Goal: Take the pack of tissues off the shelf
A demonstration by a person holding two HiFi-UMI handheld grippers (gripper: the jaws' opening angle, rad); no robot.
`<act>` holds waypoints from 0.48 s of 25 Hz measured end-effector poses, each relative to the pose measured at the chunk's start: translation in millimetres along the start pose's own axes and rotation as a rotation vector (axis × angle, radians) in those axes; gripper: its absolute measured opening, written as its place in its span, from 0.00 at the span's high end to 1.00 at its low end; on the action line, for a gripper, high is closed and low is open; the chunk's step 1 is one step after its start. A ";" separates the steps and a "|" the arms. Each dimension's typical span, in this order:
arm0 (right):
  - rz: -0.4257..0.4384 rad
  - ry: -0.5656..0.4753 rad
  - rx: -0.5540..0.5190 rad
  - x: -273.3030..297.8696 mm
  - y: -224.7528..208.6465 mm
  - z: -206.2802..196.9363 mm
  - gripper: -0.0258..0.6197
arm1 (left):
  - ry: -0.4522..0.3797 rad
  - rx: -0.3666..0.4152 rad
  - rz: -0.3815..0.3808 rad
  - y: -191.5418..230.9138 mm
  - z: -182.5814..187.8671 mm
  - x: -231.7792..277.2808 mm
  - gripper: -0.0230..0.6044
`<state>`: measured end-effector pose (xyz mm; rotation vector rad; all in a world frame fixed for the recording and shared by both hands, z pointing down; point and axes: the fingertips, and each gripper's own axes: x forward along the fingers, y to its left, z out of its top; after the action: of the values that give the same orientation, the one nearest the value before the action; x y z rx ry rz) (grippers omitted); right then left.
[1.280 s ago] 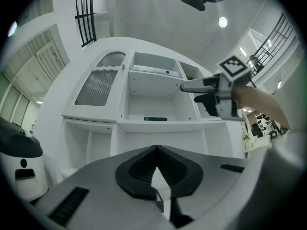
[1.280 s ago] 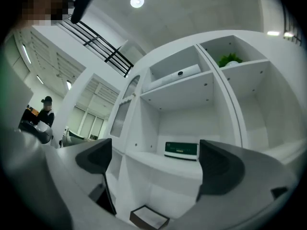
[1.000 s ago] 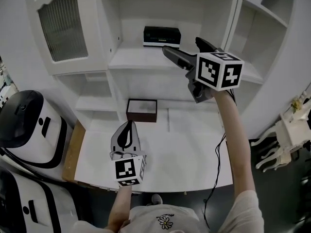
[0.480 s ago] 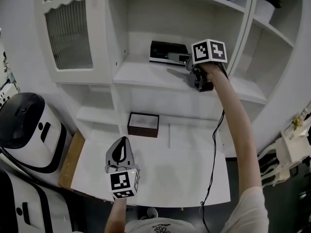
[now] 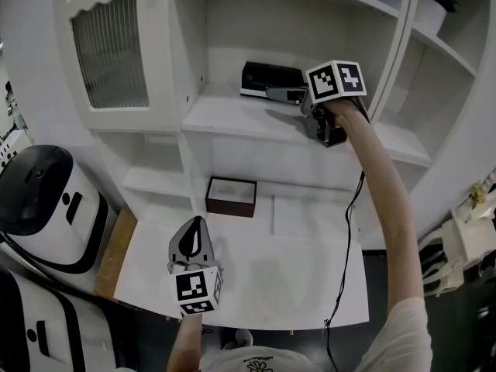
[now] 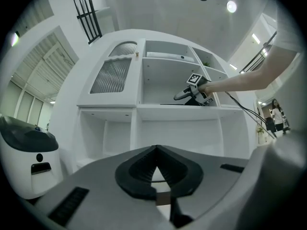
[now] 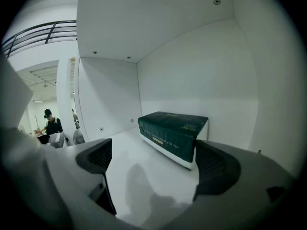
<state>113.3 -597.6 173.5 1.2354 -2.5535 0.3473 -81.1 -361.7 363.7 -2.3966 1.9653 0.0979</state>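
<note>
Right gripper [image 5: 285,94] reaches into the upper bay of the white cabinet with its jaws spread wide and nothing between them. Its own view [image 7: 154,161] shows bare shelf floor between the two dark pads. Just ahead lies the pack of tissues [image 7: 172,131], a dark green block with a pale band along its lower edge. It lies flat on the shelf [image 7: 125,150] against the back wall. Its near end comes close to the inner pad of the right-hand jaw, though whether they touch cannot be told. From the head view, the pack of tissues [image 5: 268,80] lies at the rear of that shelf [image 5: 232,116], with the jaw tips just in front of it. A black cable [image 5: 346,231] hangs from the raised arm. Lower down, the left gripper [image 5: 194,237] hangs over the white desk top [image 5: 294,270], its jaws pressed together and empty, as its own view [image 6: 156,152] confirms. It points towards the cabinet. A dark brown open box [image 5: 231,197] rests at the back of the desk top, well apart from both grippers. A black-and-white machine [image 5: 40,204] stands off to the left.
</note>
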 end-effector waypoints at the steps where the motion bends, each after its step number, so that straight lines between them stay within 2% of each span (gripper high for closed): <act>1: 0.006 0.000 -0.003 -1.4 3.8 -0.9 0.11 | 0.001 0.000 -0.003 -1.0 -0.1 -0.8 0.96; 12: 0.050 0.008 -0.047 -14.0 50.2 -11.6 0.11 | -0.008 0.001 -0.011 -1.8 6.0 -21.3 0.96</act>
<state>83.6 -553.3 174.7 1.1534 -2.5738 0.3012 -83.6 -340.1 359.2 -2.4028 1.9481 0.1061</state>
